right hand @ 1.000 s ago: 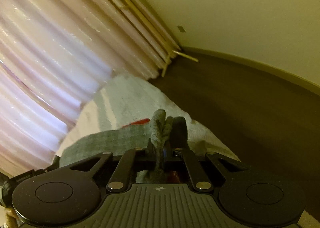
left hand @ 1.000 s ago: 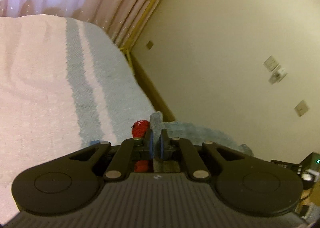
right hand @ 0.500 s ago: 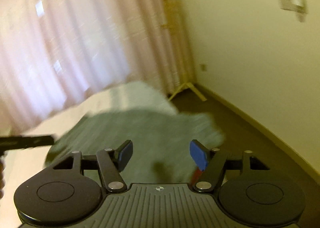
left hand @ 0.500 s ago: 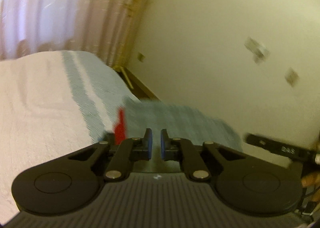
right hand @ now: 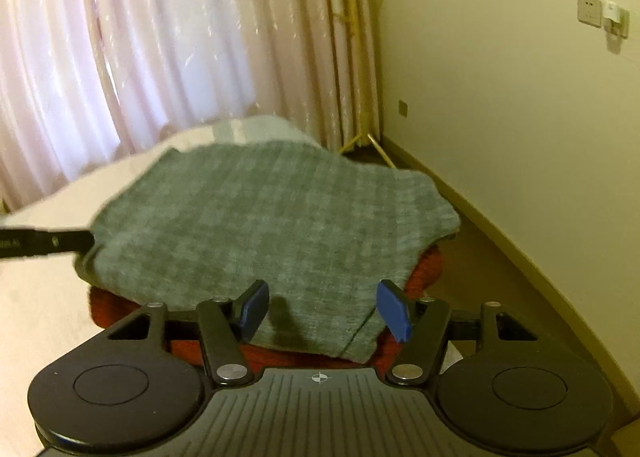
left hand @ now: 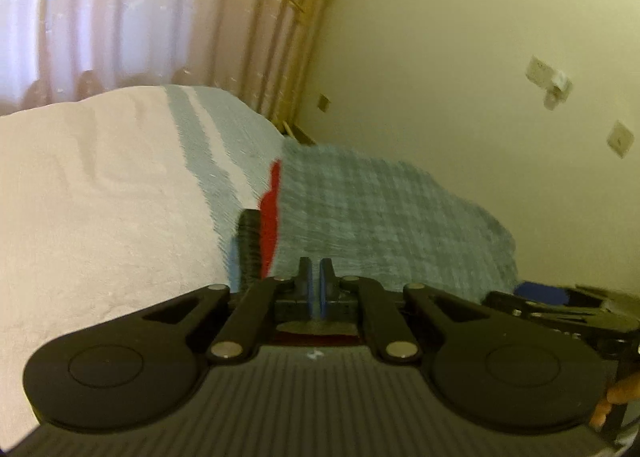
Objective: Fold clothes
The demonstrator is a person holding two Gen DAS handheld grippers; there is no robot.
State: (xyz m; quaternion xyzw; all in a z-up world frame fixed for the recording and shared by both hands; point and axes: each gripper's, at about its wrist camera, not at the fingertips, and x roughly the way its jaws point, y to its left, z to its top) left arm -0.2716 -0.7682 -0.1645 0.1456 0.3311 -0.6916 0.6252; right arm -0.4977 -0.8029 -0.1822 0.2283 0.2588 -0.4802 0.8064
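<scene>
Left gripper: jaws nearly closed, blue pads parallel with only a narrow slit between them; nothing is visibly clamped. It sits low at the near edge of the grey checked garment, pointing across it. A fingertip of the right hand shows at the lower right of the left wrist view.

Right gripper: jaws spread wide, blue pads well apart, holding nothing. It hovers just above the near edge of the same garment, fingers pointing forward over it.

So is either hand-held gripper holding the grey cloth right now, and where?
Neither. The right hand-held gripper is open above the grey cloth; the left hand-held gripper is shut on nothing.
</scene>
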